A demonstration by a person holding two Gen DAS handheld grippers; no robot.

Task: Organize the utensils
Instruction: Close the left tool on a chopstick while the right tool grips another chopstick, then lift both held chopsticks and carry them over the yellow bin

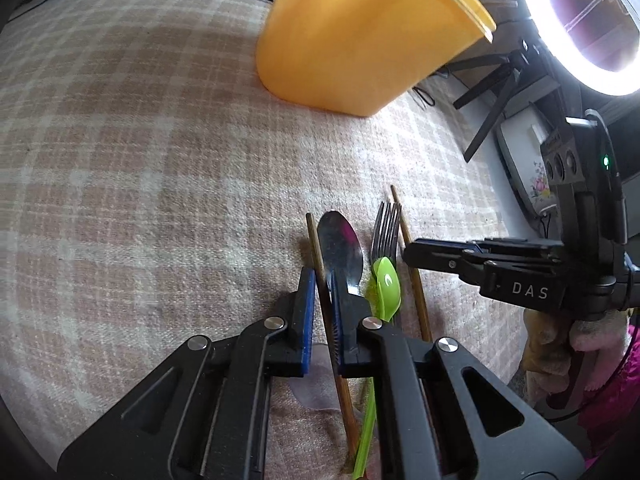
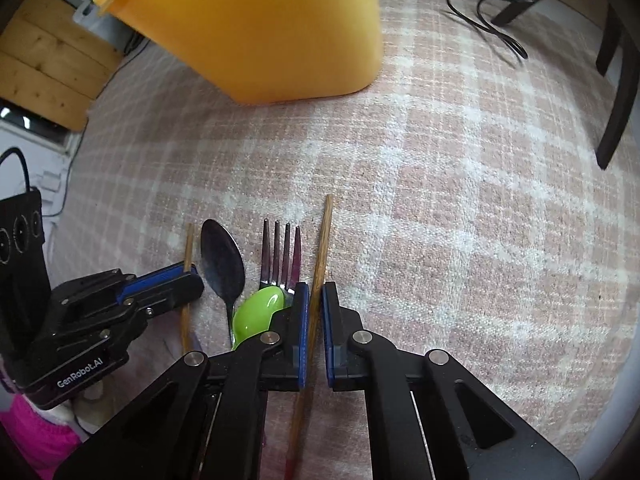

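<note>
Five utensils are lying side by side on the checked cloth (image 2: 460, 208), long axes parallel, their working ends pointing away toward the yellow tub (image 2: 280, 28): two chopsticks on the outside, one metal spoon (image 2: 222, 258), one fork (image 2: 281, 254) and one green spoon (image 2: 259, 312) overlapping the fork's neck. The left gripper (image 1: 320, 288) is pinching the left chopstick (image 1: 314, 240) between nearly closed fingers, while the right gripper (image 2: 315, 300) is pinching the right chopstick (image 2: 323, 240) the same way.
</note>
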